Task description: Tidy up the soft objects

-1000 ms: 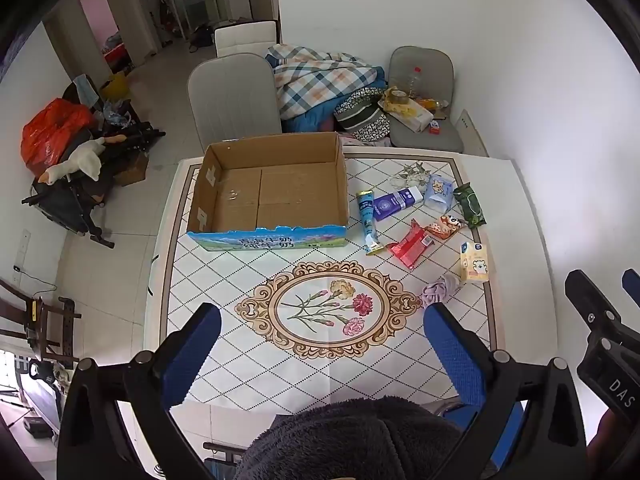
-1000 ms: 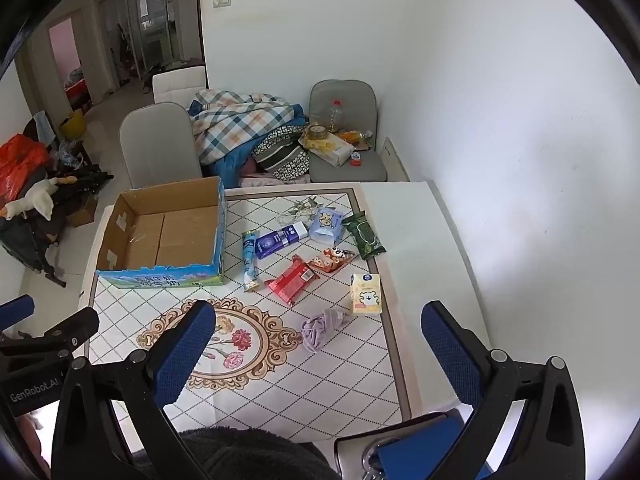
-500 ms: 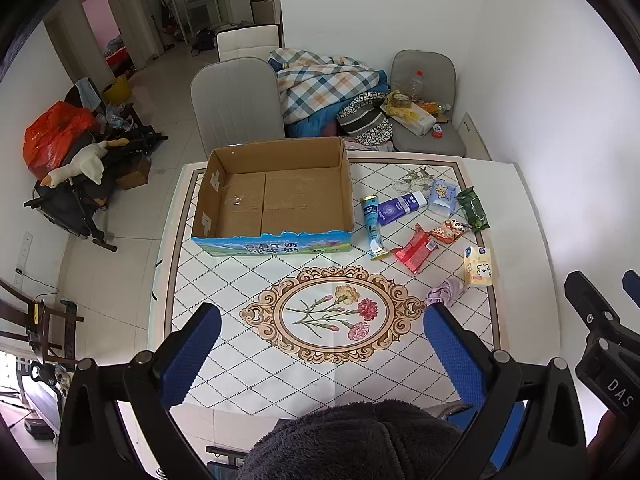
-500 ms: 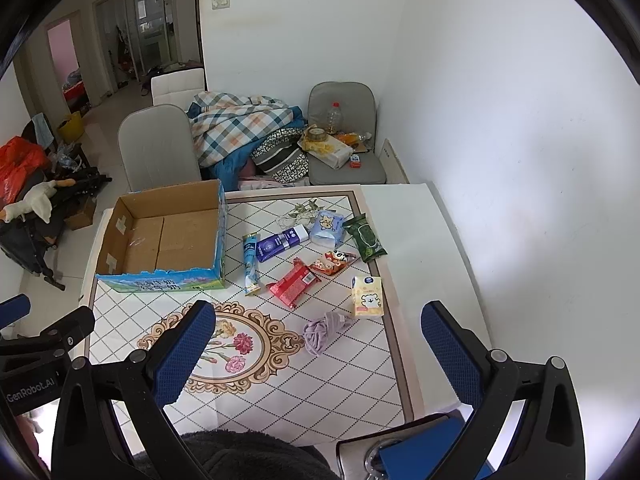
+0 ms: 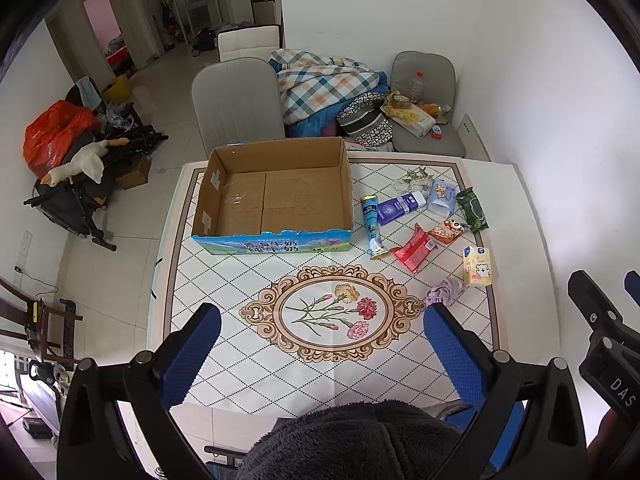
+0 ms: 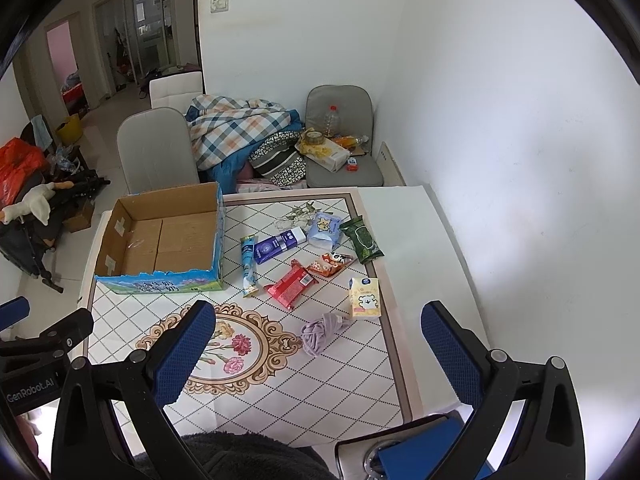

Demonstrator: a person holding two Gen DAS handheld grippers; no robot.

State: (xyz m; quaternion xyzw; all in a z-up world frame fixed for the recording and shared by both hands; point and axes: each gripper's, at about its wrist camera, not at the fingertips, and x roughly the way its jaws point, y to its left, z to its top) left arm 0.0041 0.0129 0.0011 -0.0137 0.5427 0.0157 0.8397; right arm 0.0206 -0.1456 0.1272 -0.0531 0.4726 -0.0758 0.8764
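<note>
An empty cardboard box [image 5: 276, 196] [image 6: 164, 236] stands at the table's far left. To its right lie several soft items: a blue tube [image 5: 371, 224], a purple pack [image 5: 400, 208], a red packet [image 6: 291, 284], a green wipes pack [image 6: 363, 240], a yellow tissue pack [image 6: 363, 298] and a crumpled lilac cloth [image 5: 444, 292] [image 6: 322, 330]. My left gripper [image 5: 320, 344] hangs open above the table's floral centre. My right gripper [image 6: 320, 340] is open too, high over the lilac cloth. Both hold nothing.
The patterned table [image 5: 248, 280] meets a white wall on the right. Grey chairs [image 5: 236, 100], a plaid blanket heap [image 5: 324, 84] and a cluttered seat [image 5: 424, 120] stand behind it. A dark fuzzy garment [image 5: 352, 440] fills the bottom edge. Floor clutter lies at left.
Both grippers have drawn slightly back and up, so the table and its items sit a little lower and farther in view. Nothing on the table has moved.
</note>
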